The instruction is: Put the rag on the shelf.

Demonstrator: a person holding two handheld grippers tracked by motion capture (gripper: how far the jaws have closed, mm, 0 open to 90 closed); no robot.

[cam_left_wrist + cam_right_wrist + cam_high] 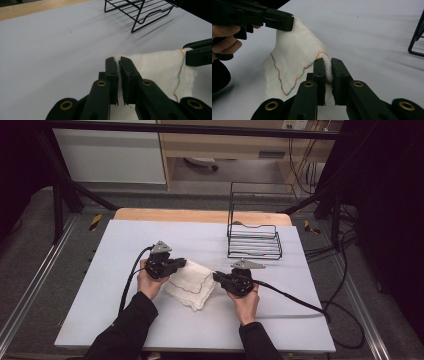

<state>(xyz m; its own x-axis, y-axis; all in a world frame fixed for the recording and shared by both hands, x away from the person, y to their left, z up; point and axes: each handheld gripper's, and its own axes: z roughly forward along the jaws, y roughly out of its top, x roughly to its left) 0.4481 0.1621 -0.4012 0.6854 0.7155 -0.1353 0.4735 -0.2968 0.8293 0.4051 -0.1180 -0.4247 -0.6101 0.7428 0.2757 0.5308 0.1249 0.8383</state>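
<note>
Right now I have both tongs clamped on the white cloth (191, 282), one on each side of it. My left tongs (181, 264) pinch a top corner of the cloth: in the left gripper view the two black jaws stand almost together with a thin fold of white fabric squeezed between them (119, 75). My right tongs (216, 276) pinch the opposite edge; in the right gripper view the jaws (328, 72) are pressed in on a bunched bit of cloth, just where the multicoloured zigzag stitching (299, 75) runs up to them. Both pairs of jaws have just been closing, each with the fabric between them.

The cloth hangs between the two tongs, raised at the pinched corners and sagging toward the desk (125, 320) below them, its lower fold lying on the white surface nearer to me than either tong. From the right gripper view I can see the left tongs' jaw tips (287, 23) biting the cloth's far peak, with the fingers (227, 43) of my left hand wrapped round the handle behind them. From the left gripper view the right tongs (197, 53) enter at the cloth's far edge, beside the stitched seam (179, 75).

Beyond the right tongs, well apart from the cloth, stands a black wire rack (254, 237) on the desk. A black cable (300, 301) trails from the right tongs across the desk.
</note>
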